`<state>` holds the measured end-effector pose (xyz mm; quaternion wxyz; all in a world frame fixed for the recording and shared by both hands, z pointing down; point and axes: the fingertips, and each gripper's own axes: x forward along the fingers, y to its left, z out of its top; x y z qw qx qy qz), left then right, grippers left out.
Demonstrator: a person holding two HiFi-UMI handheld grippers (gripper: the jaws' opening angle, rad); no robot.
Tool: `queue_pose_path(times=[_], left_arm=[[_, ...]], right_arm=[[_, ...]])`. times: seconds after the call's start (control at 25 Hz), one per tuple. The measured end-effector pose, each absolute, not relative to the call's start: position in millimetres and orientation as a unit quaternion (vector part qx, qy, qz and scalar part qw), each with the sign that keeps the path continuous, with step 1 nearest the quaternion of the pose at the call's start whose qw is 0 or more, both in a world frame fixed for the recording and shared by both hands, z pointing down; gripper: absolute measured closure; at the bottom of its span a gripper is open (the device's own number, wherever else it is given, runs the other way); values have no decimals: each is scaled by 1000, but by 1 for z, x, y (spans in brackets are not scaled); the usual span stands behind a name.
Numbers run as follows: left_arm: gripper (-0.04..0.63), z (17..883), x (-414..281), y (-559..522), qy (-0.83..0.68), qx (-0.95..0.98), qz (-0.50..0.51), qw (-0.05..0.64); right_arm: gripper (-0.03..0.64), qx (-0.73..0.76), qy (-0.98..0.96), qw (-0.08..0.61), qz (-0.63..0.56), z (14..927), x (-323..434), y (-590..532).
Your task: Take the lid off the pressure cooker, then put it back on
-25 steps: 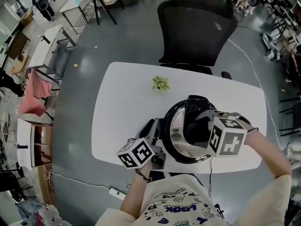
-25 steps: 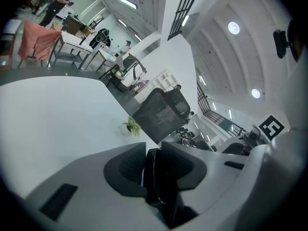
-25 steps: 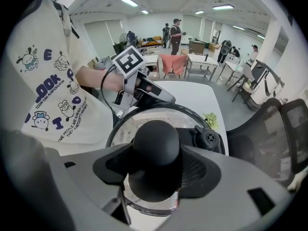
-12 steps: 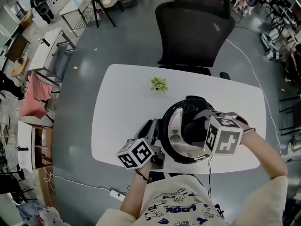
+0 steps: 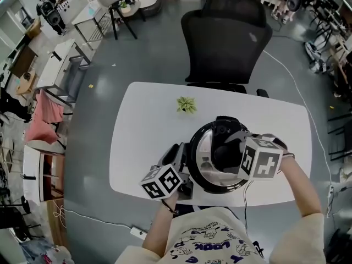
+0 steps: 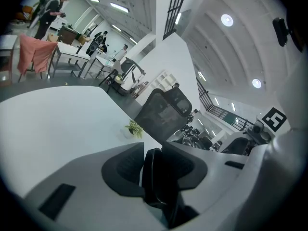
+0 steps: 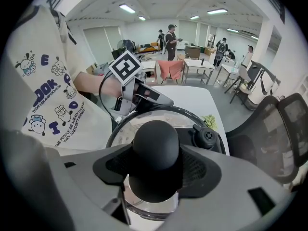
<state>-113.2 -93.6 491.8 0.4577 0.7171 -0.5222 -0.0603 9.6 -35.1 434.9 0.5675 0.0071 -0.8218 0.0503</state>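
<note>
**lid on the pot, both grippers holding on**

the pressure cooker [image 5: 217,187] is set on the white table [image 5: 143,125], and its lid [image 5: 205,147] is seen lying flat on top of it.

the round black knob [image 7: 155,141] in the middle of the lid is held between the jaws of the right gripper [image 7: 156,177]. a pad is pressed to each side of the knob, and the gripper is pointed down at it from above. just past these jaws, a small black valve [image 7: 208,137] is seen on the lid.

the black side handle [image 6: 155,177] of the cooker is caught between the jaws of the left gripper [image 6: 147,153]. these jaws have just been opened a little, but the handle is gripped by them (it fills the gap between the pads).

far beyond the left jaws, a small green plant [image 5: 187,104] is seen on the table. a black chair [image 5: 228,37] is parked behind the table.
</note>
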Motion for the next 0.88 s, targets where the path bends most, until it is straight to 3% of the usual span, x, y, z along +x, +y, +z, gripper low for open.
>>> queue_pose_path(times=[0.16,0.32,0.56,0.88], left_arm=[[472,487,-115,-95,-526,722,-58,445],[448,473,-118,-99,-535,729,-59,423],[431,437,-128,-110,-559,747,-60,355],[431,355,-122,-123,-571,784,-69,233]], right_arm=[[311,16,-837,545,49,432,8,-36],[250,38,-854,517,38,424,9,-41],[232,83,-893,439,58,406,11,-47],[315,214,-944,242,67,339,21,-76]])
